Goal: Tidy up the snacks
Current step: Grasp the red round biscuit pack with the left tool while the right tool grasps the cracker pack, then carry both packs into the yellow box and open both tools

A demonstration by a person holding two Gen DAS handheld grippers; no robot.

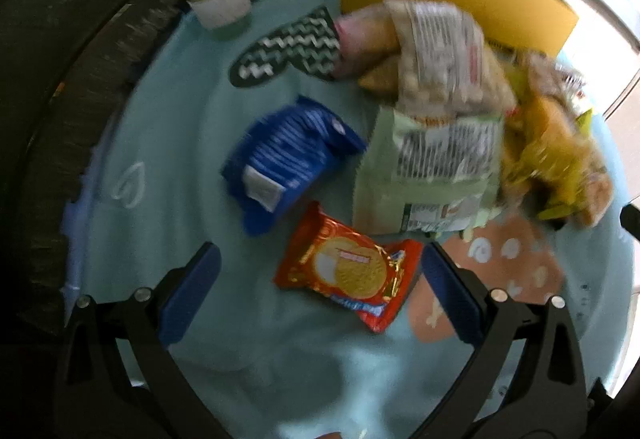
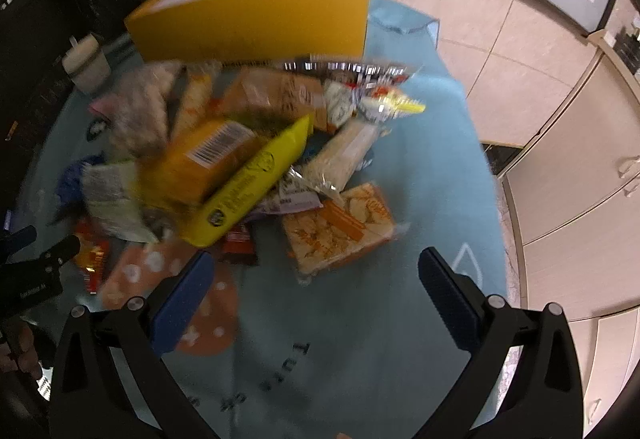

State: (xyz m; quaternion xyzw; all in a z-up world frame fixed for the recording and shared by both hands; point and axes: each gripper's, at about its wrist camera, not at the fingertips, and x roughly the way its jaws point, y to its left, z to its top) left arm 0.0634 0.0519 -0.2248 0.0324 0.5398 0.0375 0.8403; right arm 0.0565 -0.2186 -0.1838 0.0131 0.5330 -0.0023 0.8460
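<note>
Both claws hang spread and empty: the left claw (image 1: 320,275) brackets the red foil biscuit packet (image 1: 349,267) on the pale blue cloth-covered tabletop (image 1: 168,143); the right claw (image 2: 316,279) faces the heaped snack pile (image 2: 240,143). The open yellow cardboard box (image 2: 256,19) stands behind. Tugging one packet may topple the loose heap toward the near right edge; bare cloth lies nearest.

Snack heap (image 2: 256,159) before open yellow box (image 2: 256,19)

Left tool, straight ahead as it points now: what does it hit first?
Most likely the red biscuit packet, lying between the open left tool fingers on the teal cloth. Depth is unclear; the tool looks above it.
</note>
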